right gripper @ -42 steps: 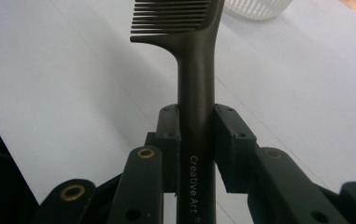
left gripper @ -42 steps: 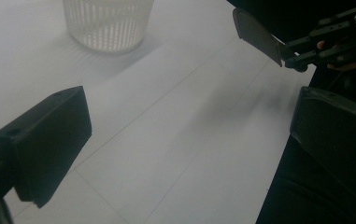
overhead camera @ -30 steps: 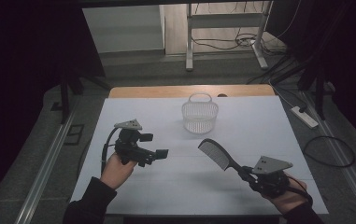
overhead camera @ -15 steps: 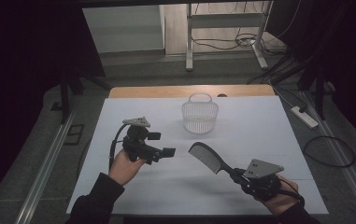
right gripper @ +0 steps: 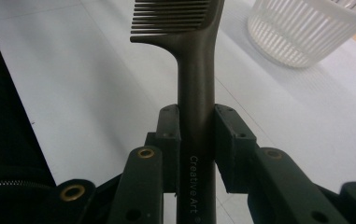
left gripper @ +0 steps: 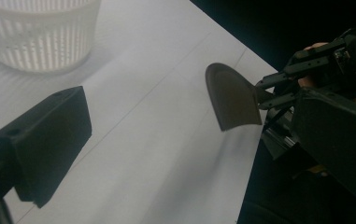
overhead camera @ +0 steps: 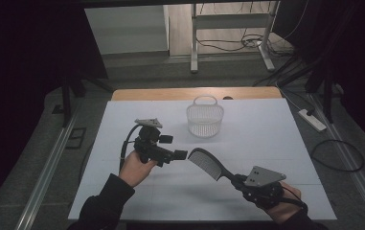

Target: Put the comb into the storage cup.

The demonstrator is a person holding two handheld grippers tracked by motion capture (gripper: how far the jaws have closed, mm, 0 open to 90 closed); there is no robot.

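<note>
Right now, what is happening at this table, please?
A person works with a gripper in each hand. The right gripper is clamped on the handle of a dark comb, holding it toward the left gripper. The left gripper's jaws stand open with the comb's toothed end just in front of them, not yet between them. A white slotted basket stands on the white table behind, apart from both grippers.

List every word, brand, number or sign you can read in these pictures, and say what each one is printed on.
"CreativeArt", with a small mark after it too tiny to read: pale lettering running along the handle of the dark plastic comb, between the right gripper's black jaws.
Nothing else bears readable text.
</note>
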